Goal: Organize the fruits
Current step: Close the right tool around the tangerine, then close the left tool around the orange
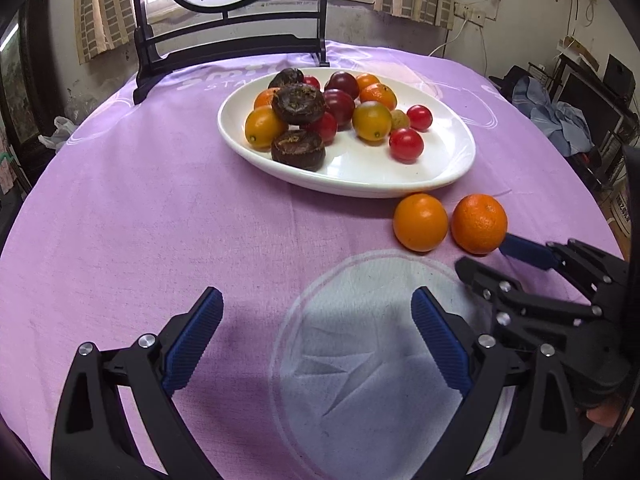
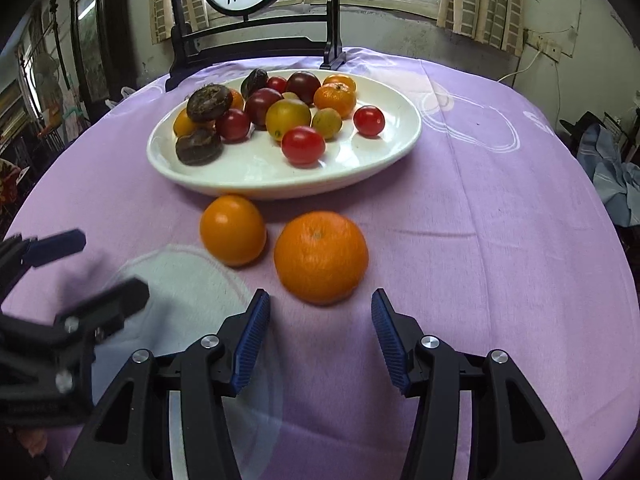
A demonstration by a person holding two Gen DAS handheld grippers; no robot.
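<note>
White plate [image 2: 384, 160] far centre on purple cloth [image 2: 500, 240], loaded with small fruit: red tomatoes [image 2: 303, 145], yellow ones, dark plums, mandarins, three brown dried fruits [image 1: 298, 103].

Two oranges on cloth just near of plate: smooth orange [image 2: 233, 229] left, almost touching rim; dimpled orange [image 2: 321, 257] right, close beside it.

Right gripper [image 2: 320, 320] wide open, empty, jaws just near of dimpled orange, not touching.

Left gripper [image 1: 316, 320] wide open, empty, low over pale circle print [image 1: 380, 360], left of right gripper.

white print on purple tablecloth [image 1: 224, 80], partly hidden, reads approx "Smi…" over "STA…"
</note>
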